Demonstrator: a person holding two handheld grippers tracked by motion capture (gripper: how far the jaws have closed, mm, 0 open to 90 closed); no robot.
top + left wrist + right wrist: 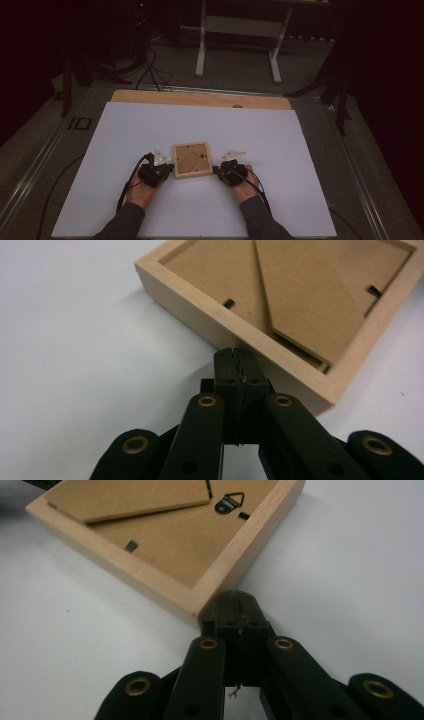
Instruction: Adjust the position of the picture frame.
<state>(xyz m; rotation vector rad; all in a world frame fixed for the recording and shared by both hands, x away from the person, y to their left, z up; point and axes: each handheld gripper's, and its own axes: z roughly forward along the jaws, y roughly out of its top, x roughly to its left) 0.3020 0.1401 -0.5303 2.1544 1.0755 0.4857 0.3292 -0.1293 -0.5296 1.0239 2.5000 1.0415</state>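
Observation:
A small square wooden picture frame (191,159) lies back-side up on the white board, its brown backing and stand flap showing. My left gripper (168,170) is shut with nothing in it, tips pressed against the frame's left side (210,322). My right gripper (216,171) is shut too, its tips touching the frame's near right corner (200,602). In the left gripper view the closed tips (235,356) meet the frame's wooden edge. The right gripper view has the closed tips (236,600) at the corner, with a black hanger (228,502) on the backing (170,540).
The white board (250,135) covers a wooden tabletop (200,98). Beyond the table stand a white desk frame (239,40) and dark cables (152,70) on the floor. Black cables trail from both grippers toward the near edge.

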